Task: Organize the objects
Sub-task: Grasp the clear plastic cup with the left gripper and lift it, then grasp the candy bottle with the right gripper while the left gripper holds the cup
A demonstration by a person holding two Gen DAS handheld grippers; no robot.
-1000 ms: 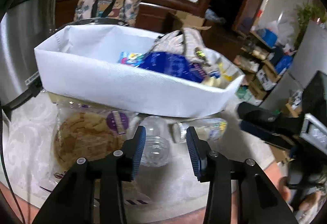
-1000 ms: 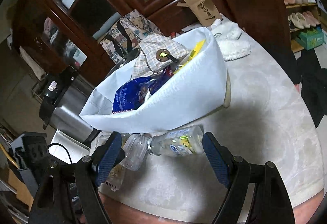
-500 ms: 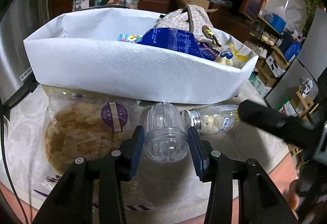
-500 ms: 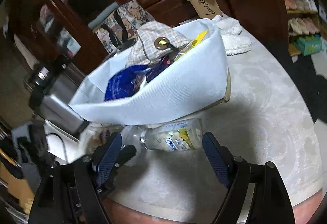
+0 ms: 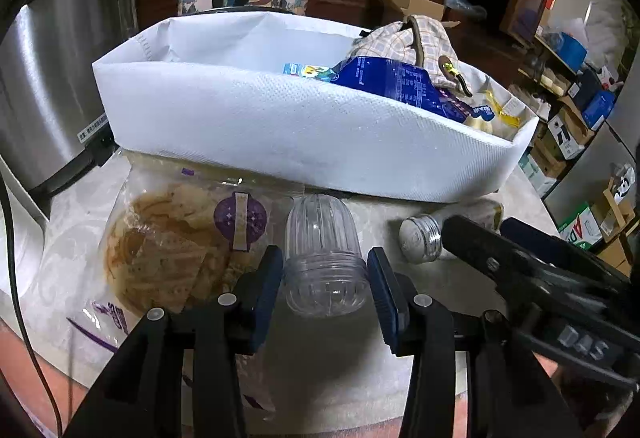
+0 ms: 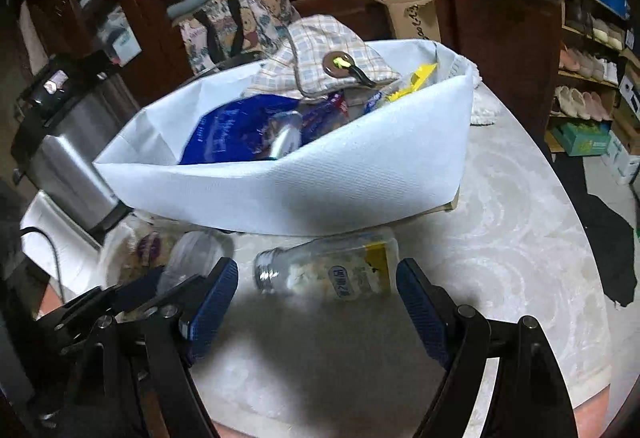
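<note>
**Two bottles at the near edge, one in the left gripper**

While the white fabric bin stood across the middle of the table, both grippers worked the strip of tabletop in front of it. The left gripper had its blue pads against the sides of a clear ribbed bottle, which pointed away toward the bin's front wall; the bottle looked pinched rather than merely bracketed, though its glassy surface made the contact hard to judge. Just left of it, partly under the bin's front edge, lay a clear bag of flatbread with a purple round label.

The right gripper hung with its jaws spread wide, nothing touching the pads. Between them, lying on its side near the table's front edge, was a small labelled bottle, its threaded neck toward the left gripper.

Inside the bin, toward its right end, sat a blue packet and a checked cloth pouch. A steel appliance stood at the table's left edge beside the bin.
</note>
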